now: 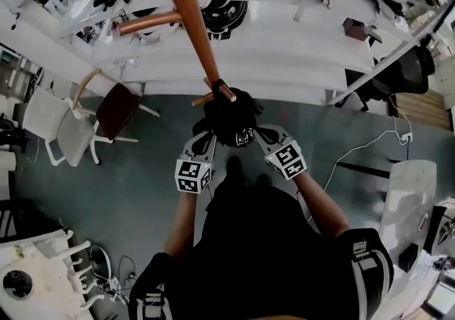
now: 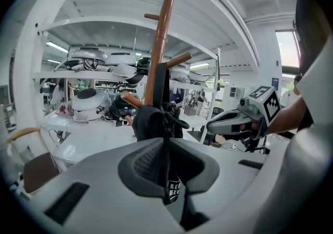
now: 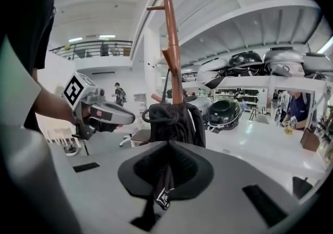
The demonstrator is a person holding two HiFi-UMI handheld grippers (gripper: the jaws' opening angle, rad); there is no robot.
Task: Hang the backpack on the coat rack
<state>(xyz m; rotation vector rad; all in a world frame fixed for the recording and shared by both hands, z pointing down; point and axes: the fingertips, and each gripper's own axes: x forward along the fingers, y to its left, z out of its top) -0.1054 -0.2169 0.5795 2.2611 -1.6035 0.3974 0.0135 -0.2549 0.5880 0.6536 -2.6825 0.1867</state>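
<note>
At lower centre of the head view, the left gripper [image 1: 207, 142] and right gripper [image 1: 257, 135] each pinched a black strap of the backpack [image 1: 231, 118], bunched mid-frame against the wooden coat rack [image 1: 195, 23], with white shelves [image 1: 284, 55] beyond

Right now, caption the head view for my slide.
Left claw and right claw pinch straps of the black backpack, holding it up at the wooden coat rack.

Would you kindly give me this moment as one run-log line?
left tongs: shut on backpack | right tongs: shut on backpack | backpack: held against coat rack | hooked: unclear
</note>
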